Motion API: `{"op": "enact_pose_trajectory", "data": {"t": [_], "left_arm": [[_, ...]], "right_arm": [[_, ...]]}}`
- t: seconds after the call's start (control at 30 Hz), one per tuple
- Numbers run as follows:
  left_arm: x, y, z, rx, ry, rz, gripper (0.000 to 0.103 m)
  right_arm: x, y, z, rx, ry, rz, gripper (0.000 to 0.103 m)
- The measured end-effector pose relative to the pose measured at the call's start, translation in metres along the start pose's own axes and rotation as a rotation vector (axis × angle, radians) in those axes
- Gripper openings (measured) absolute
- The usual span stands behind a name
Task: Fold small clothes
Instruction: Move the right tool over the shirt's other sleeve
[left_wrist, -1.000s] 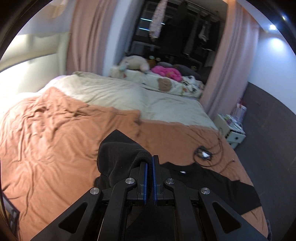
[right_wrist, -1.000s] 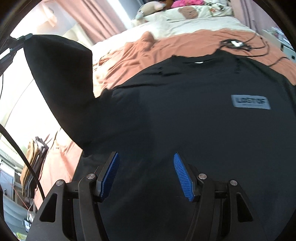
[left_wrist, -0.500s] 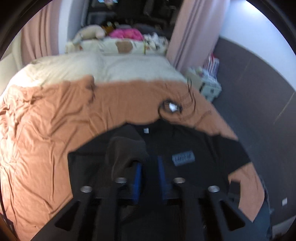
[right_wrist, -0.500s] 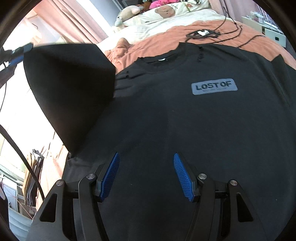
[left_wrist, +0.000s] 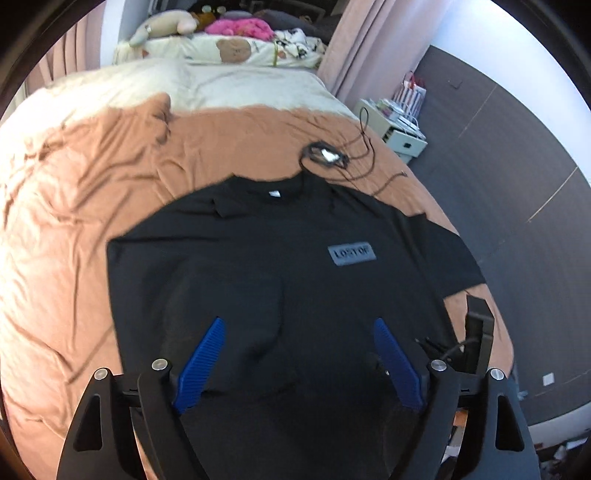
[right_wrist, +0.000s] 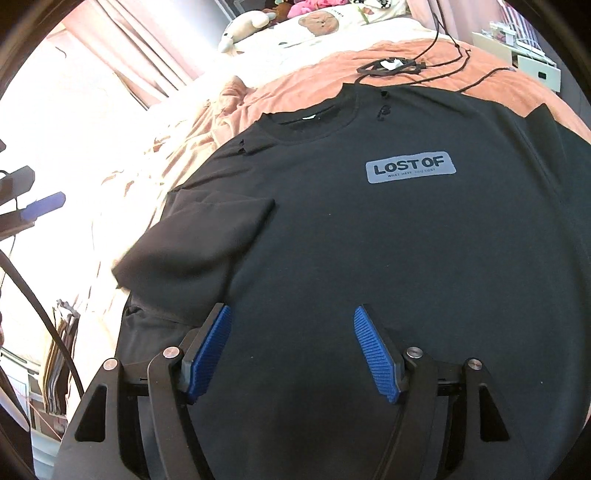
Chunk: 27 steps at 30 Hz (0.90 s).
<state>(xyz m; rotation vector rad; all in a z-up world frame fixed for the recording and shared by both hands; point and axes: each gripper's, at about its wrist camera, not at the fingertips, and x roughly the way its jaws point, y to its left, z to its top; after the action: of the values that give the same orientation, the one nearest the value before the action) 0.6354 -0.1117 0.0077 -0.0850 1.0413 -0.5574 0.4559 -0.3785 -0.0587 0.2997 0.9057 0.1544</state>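
A wide bed fills the room, its near part covered by a rumpled terracotta sheet and its far part by a cream duvet. Soft toys and printed pillows are heaped at the far edge. Pale pink curtains hang past the bed's far right corner. Beside that edge stands a small white bedside cabinet on dark grey floor. Strong daylight washes out the left side in the right wrist view.

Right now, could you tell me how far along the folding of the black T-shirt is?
Early. Done: the black T-shirt lies flat on the bed, one sleeve folded over the body. In hand: nothing; the left gripper and right gripper are both opening, empty. Left: the other sleeve and body folds.
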Motion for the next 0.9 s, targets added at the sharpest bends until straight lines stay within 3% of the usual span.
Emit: {"op": "enact_pose_trajectory", "data": {"t": [0.17, 0.33, 0.57, 0.63, 0.7, 0.77, 0.9], "left_arm": [[-0.011, 0.015, -0.018, -0.047, -0.043, 0.024, 0.084], [-0.026, 0.049, -0.041, -0.130, -0.080, 0.139, 0.084], [-0.038, 0.088, -0.075, -0.209, -0.120, 0.205, 0.084], [-0.038, 0.100, -0.082, -0.235, -0.137, 0.203, 0.077], [-0.038, 0.113, -0.090, -0.275, -0.149, 0.201, 0.060], [-0.036, 0.125, -0.095, -0.306, -0.152, 0.199, 0.053], [-0.024, 0.153, -0.108, -0.376, -0.154, 0.171, 0.051]], "right_arm": [[-0.007, 0.006, -0.004, -0.028, -0.009, 0.009, 0.068], [-0.011, 0.031, -0.006, -0.107, -0.006, 0.026, 0.068], [-0.007, 0.076, -0.009, -0.226, 0.004, 0.011, 0.068], [-0.004, 0.090, -0.010, -0.261, 0.009, 0.007, 0.068], [0.000, 0.102, -0.009, -0.291, 0.011, 0.004, 0.068], [0.005, 0.116, -0.009, -0.323, 0.014, -0.006, 0.068], [0.020, 0.140, -0.007, -0.382, 0.025, -0.017, 0.068]]}}
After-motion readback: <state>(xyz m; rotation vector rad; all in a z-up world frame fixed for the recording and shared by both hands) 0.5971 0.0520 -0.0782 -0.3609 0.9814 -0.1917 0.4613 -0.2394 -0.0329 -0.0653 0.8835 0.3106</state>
